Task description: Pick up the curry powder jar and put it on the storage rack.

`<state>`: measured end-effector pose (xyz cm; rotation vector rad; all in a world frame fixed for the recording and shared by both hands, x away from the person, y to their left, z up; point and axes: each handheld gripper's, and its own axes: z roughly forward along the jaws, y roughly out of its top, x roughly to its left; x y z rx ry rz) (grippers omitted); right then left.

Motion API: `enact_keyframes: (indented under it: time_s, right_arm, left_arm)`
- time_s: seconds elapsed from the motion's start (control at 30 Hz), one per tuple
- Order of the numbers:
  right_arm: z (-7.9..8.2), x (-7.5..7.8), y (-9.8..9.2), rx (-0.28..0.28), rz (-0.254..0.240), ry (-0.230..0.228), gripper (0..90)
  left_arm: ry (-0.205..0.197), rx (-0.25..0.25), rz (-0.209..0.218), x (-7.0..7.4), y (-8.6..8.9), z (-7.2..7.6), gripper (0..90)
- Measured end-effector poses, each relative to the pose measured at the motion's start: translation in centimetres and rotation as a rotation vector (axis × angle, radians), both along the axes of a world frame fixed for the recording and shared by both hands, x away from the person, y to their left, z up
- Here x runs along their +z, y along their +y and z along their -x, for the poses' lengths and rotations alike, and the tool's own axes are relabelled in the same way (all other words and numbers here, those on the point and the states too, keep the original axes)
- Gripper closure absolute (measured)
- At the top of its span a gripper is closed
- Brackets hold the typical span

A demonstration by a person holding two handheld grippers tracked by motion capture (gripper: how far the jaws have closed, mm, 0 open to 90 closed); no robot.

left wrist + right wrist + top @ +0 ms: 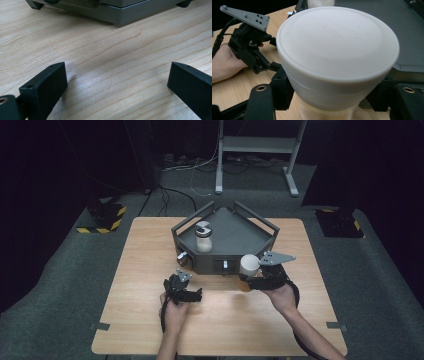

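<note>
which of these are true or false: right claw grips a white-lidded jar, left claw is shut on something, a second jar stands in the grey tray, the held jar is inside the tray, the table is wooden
1. The right claw grips the white-lidded translucent jar. True.
2. The left claw is shut on something. False: its jaws stand wide apart over bare wood, nothing between them.
3. A second white-lidded jar stands in the grey angular metal tray. True.
4. The held jar is inside the tray. False: in the high view it is in front of the tray's front wall, outside it.
5. The table has a light wooden top. True.
</note>
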<state>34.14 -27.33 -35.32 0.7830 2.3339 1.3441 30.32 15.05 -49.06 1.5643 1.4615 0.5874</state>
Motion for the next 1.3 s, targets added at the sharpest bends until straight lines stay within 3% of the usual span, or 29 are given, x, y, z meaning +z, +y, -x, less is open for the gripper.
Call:
enact_keyframes:
  time_s: [0.83,1.3]
  right_arm:
    - [-0.9,3.9,-1.0,0.017,-0.038,-0.028,34.5]
    - [-1.7,5.3,-1.3,0.022,-0.068,-0.009,34.6]
  left_arm:
    - [0.000,0.000,0.000,0.0,0.0,0.0,2.6]
    - [0.000,0.000,0.000,0.0,0.0,0.0,2.6]
